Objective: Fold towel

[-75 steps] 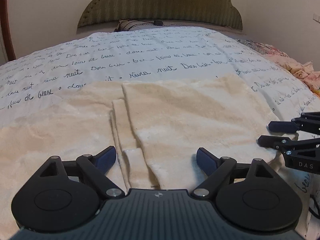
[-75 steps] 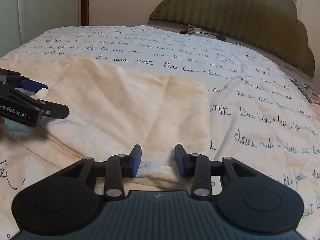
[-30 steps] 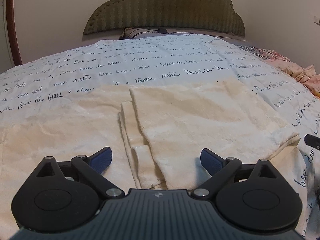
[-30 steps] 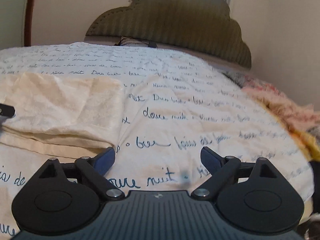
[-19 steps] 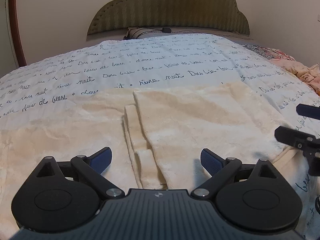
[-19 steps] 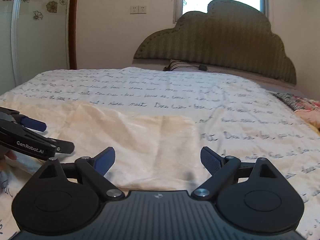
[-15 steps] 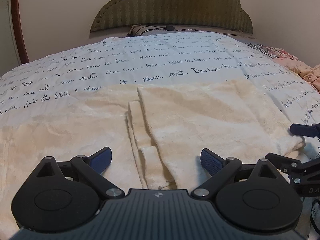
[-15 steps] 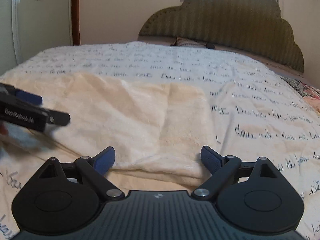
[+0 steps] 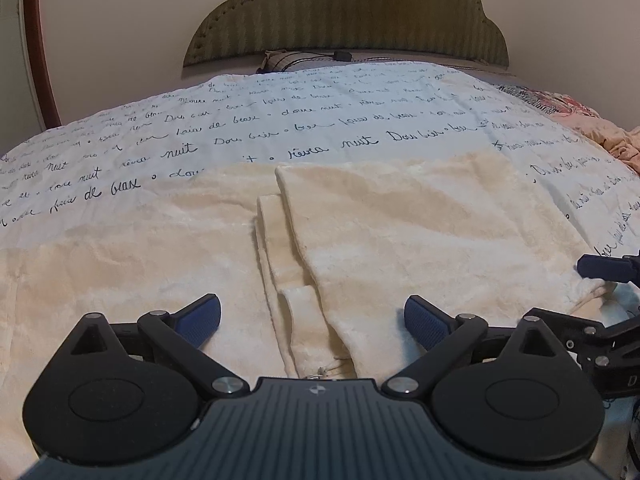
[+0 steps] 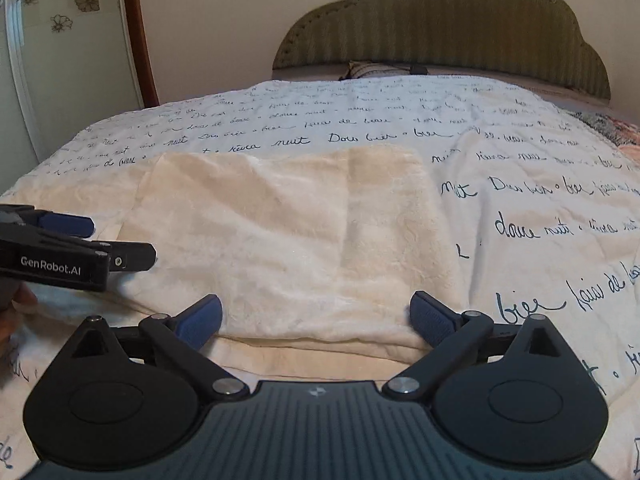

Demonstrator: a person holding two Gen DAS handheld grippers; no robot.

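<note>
Right gripper back from its swing out over the bare bedspread to the right, facing the folded towel again at its near right edge, jaws just opened wider and now fully spread, nothing between the pads, towel released from the earlier pinch.

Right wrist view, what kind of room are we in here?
Most likely a bedroom: a padded headboard against the wall, a bed covered by a quilt printed with handwriting, and a pillow at its head. A cream towel lies on the quilt.
</note>
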